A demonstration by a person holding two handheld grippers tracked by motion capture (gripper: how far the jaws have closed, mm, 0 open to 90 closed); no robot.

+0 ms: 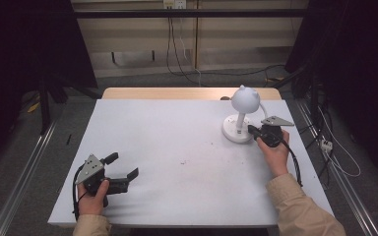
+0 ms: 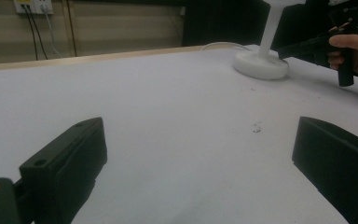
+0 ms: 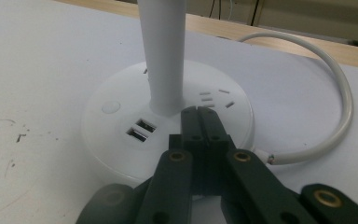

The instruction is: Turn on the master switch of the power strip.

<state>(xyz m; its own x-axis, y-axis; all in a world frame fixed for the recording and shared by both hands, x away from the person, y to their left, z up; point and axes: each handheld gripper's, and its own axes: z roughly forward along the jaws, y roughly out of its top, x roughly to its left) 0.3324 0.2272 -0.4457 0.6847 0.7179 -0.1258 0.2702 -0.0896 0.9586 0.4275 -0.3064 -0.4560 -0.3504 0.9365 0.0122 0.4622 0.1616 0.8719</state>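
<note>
We saw the white plastic desk lamp with its round base [image 3: 121, 135] standing at the table's [image 1: 177, 162] far right. Our right gripper [image 3: 199, 114], jaws together, rested its tips on that base; our left gripper [image 1: 123, 167], jaws apart, waited near left.

Table [image 1: 177, 147] mid & left wide open; only lamp [image 1: 241, 115] w/ cord [image 3: 340, 93] blocks far right, by right gripper [image 1: 252, 130].

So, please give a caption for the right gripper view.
Shut right gripper over white round lamp base, beside its white stem.
</note>
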